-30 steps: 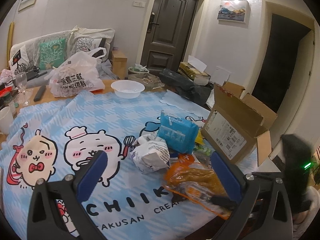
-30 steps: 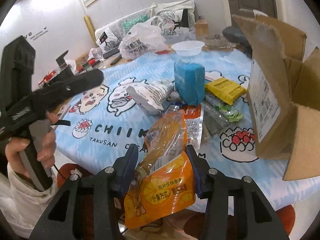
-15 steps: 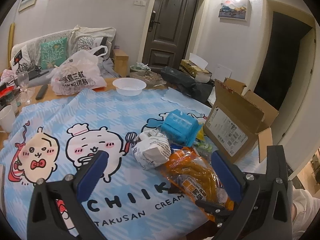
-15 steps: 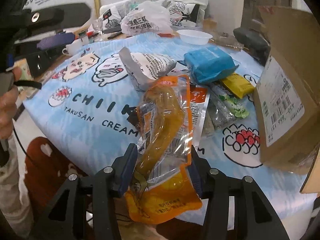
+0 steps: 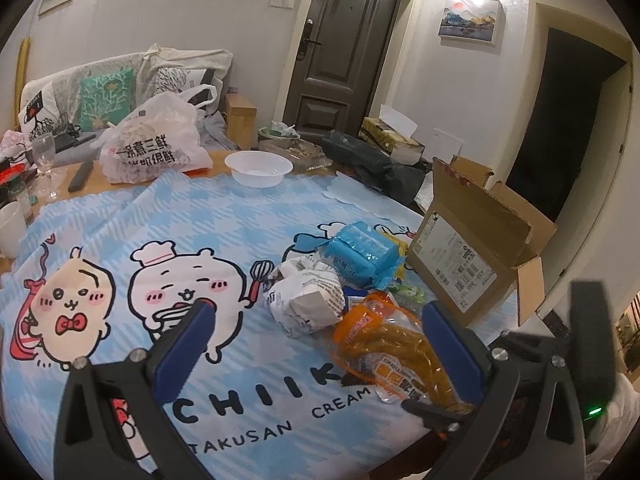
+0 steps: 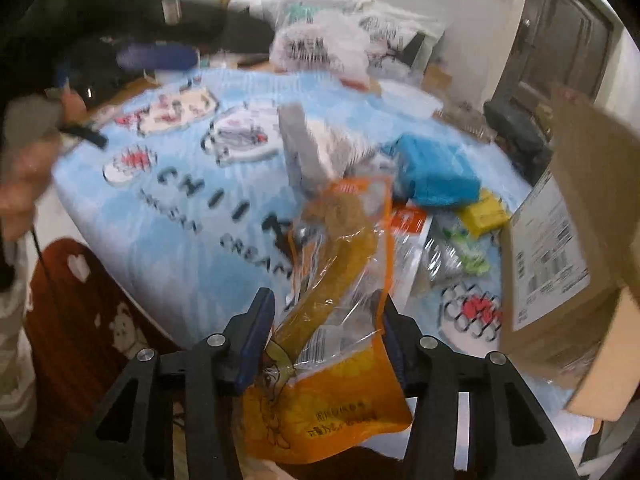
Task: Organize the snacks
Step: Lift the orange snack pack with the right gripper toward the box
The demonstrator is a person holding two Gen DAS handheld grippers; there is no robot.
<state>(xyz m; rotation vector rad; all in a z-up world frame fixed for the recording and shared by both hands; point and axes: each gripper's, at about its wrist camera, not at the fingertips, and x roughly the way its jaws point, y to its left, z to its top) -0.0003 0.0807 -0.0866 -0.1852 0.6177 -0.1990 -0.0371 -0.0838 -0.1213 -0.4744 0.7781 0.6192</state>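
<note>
An orange snack bag [image 6: 336, 280] with long yellow sticks inside sits between the blue pads of my right gripper [image 6: 324, 316]. The jaws are closing and press its lower half. The bag's top end reaches over the table edge toward the snack pile, where the left wrist view shows the same orange bag [image 5: 392, 344]. My left gripper [image 5: 320, 336] hovers open above the blue cartoon tablecloth [image 5: 160, 216], with nothing gripped. The pile holds a white-grey bag [image 5: 308, 300], a blue pack [image 5: 360, 252], a yellow pack [image 6: 482, 212] and green packets [image 6: 460, 256]. The right wrist view is blurred.
An open cardboard box [image 5: 460, 264] stands to the right of the pile. At the table's far side are a white bowl [image 5: 259, 168], a white plastic bag [image 5: 152, 148], a wine glass [image 5: 45, 160] and a cup [image 5: 10, 228]. A person's hand [image 6: 24, 168] holds the left gripper.
My right gripper rolled and shifted a little, carrying the orange bag, so the table now looks tilted and blurred in its view. The left gripper stayed put and open.
</note>
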